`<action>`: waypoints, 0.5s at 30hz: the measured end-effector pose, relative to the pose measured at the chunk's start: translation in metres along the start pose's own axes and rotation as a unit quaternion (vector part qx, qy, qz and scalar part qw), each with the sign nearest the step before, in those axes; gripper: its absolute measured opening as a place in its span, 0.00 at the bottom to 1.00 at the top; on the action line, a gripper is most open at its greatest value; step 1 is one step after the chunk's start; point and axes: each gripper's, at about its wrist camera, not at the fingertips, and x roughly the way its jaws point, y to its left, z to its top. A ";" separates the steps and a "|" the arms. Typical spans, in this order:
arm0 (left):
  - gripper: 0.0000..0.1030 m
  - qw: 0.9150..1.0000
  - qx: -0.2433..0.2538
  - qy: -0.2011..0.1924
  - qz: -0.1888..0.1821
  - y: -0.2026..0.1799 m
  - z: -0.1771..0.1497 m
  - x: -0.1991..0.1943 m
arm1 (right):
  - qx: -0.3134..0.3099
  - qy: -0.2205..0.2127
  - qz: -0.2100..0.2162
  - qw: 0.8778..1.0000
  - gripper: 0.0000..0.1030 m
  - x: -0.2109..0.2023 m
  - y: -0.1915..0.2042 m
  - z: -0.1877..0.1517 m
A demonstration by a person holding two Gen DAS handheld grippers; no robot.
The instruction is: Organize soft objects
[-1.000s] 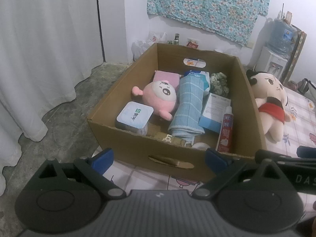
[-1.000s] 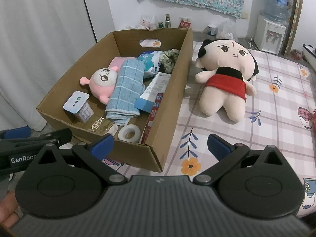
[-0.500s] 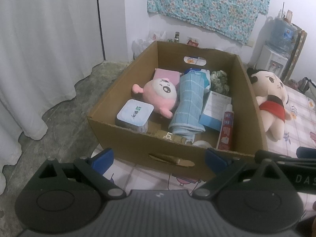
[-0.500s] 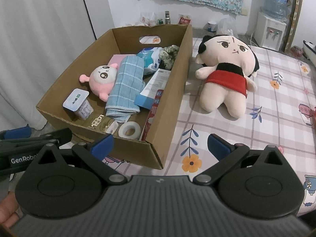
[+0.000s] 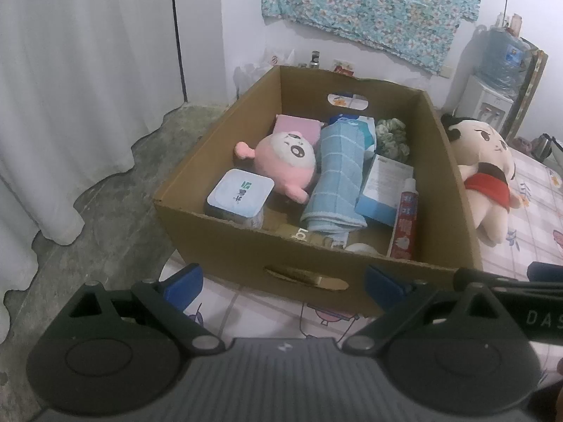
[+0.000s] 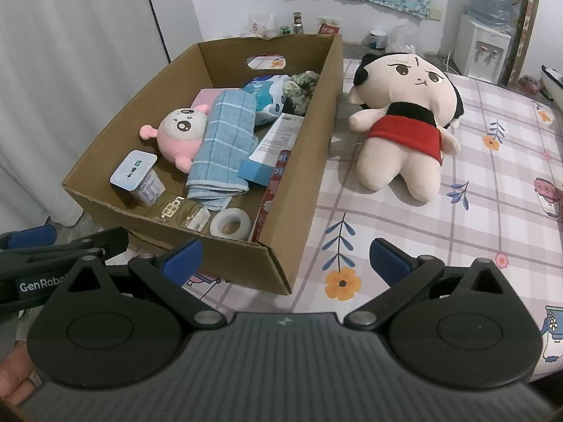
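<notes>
A cardboard box [image 5: 246, 249] [image 6: 292, 211] stands on the bed's corner. Inside lie a pink plush [image 5: 285, 161] [image 6: 179, 133], a rolled blue towel [image 5: 337, 179] [image 6: 225, 144], a green scrunchie [image 5: 392, 137] [image 6: 301, 86], a pink pad [image 5: 295, 126], a wipes pack [image 6: 267, 96], a yogurt cup [image 5: 239, 197] [image 6: 139, 179], a blue-white carton [image 5: 383, 190], a red tube [image 5: 404, 225] and a tape roll [image 6: 230, 225]. A large doll in a red dress [image 5: 485, 176] [image 6: 404, 119] lies right of the box. My left gripper [image 5: 283, 283] and right gripper [image 6: 286, 260] are both open and empty, short of the box.
A flowered checked sheet [image 6: 475, 218] covers the bed. White curtains [image 5: 70, 88] hang at left over a grey floor [image 5: 116, 211]. A water dispenser [image 6: 482, 45] stands at the far right wall, with small bottles and bags [image 6: 299, 24] behind the box.
Both cameras have drawn back and risen slightly, so the box looks a little farther off. Nothing in the box has moved and both grippers stay open.
</notes>
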 end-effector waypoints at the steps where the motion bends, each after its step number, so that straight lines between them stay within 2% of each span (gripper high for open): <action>1: 0.96 1.000 0.000 0.000 0.000 0.000 0.000 0.000 | 0.000 0.000 0.000 1.000 0.99 0.000 0.000 0.000; 15: 0.96 1.000 -0.003 0.009 -0.003 0.002 0.002 0.002 | -0.001 0.005 0.000 1.000 0.99 0.001 0.001 0.001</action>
